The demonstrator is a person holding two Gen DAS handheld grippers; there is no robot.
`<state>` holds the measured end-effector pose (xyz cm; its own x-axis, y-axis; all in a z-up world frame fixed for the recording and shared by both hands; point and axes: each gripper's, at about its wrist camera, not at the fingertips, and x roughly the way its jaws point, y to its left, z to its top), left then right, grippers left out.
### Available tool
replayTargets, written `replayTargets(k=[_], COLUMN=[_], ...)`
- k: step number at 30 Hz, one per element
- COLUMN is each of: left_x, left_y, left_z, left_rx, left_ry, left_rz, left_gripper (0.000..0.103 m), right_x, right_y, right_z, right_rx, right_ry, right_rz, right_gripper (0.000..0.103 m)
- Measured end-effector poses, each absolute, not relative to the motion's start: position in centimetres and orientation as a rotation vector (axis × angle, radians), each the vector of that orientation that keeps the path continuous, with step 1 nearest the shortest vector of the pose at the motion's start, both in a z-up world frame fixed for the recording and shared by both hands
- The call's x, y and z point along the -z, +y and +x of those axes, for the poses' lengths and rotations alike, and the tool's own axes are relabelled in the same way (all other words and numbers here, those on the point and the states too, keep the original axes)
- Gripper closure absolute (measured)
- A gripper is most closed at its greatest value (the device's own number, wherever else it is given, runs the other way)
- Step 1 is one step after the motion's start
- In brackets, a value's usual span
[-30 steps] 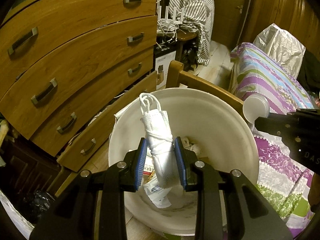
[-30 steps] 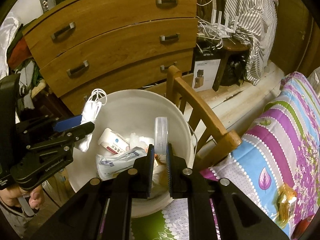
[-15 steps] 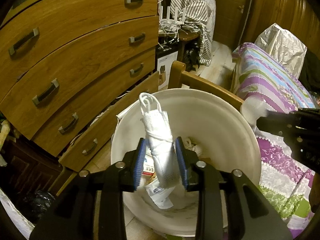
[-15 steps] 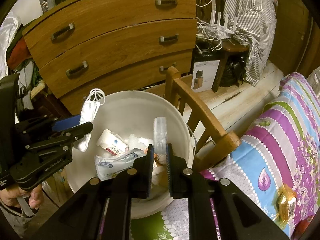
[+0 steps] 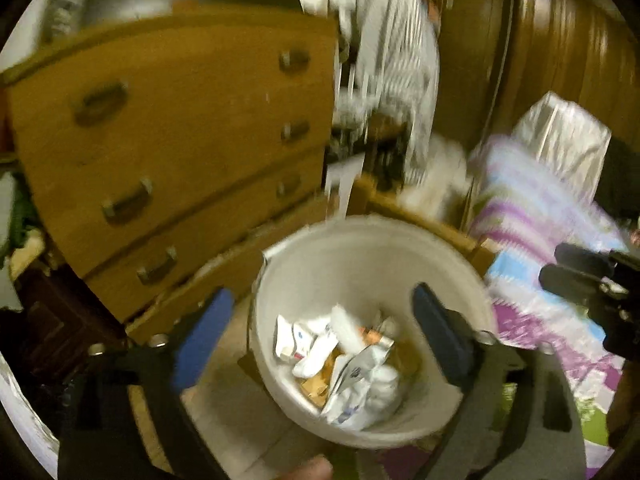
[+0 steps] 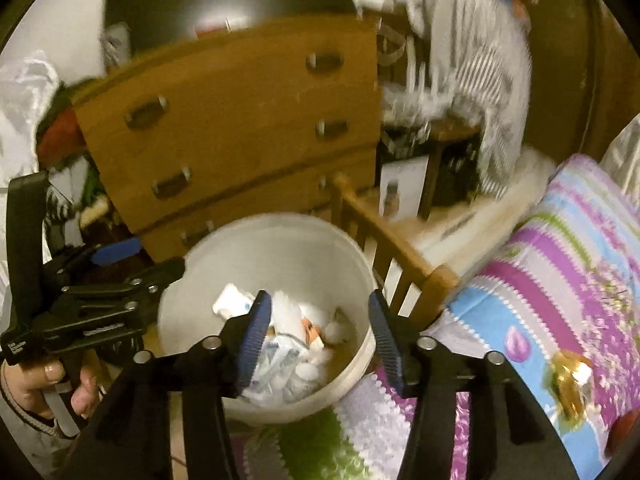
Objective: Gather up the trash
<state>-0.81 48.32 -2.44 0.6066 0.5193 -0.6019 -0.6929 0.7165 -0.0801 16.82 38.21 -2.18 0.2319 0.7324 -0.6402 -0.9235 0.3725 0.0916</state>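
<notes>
A white bin (image 5: 360,248) stands on the floor, holding crumpled white wrappers and paper trash (image 5: 352,364). My left gripper (image 5: 320,336) hangs above it, its jaws opening wide with nothing between the blue pads. In the right wrist view the same bin (image 6: 280,240) and its trash (image 6: 292,344) lie below my right gripper (image 6: 320,340), whose jaws are opening and also hold nothing. The left gripper (image 6: 140,260) shows at the bin's left rim, held by a hand (image 6: 48,384). A gold wrapper (image 6: 568,372) lies on the bedspread. Both views are blurred.
A wooden chest of drawers (image 6: 248,120) stands behind the bin. A wooden chair frame (image 6: 400,256) sits between the bin and the bed's striped floral cover (image 6: 560,260). A striped cloth (image 6: 480,48) hangs over a small table at the back, with a box (image 6: 402,190) below.
Both grippers went from shut to open. The white mask left the left jaws and the round lid left the right jaws. Both views pulled back and tilted up from the bin.
</notes>
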Motion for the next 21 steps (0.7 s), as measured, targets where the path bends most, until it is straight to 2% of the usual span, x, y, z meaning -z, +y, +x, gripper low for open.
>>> replayTargets(k=[2, 4, 11, 21], left_x=[1.1, 0.3, -0.2, 0.1], left_y=[45.5, 43.4, 37.7, 34.3], left_z=[-3.8, -5.9, -10.1, -10.9], left_rx=[-0.739, -0.742, -0.687, -0.65], left_ry=[0.467, 0.417, 0.368, 0.391], left_rz=[-0.28, -0.278, -0.299, -0.288], left_gripper=[0.005, 0.005, 0.005, 0.005], right_x=[1.0, 0.3, -0.4, 1.2], right_y=[35.1, 32.6, 25.2, 20.9], right_z=[14.4, 12.5, 8.2, 7.3], right_rx=[-1.177, -1.19, -1.18, -1.172], right_ry=[0.582, 0.54, 0.462, 0.51], right_rz=[-0.293, -0.253, -0.198, -0.171], right_gripper=[0.034, 0.03, 0.027, 0.026])
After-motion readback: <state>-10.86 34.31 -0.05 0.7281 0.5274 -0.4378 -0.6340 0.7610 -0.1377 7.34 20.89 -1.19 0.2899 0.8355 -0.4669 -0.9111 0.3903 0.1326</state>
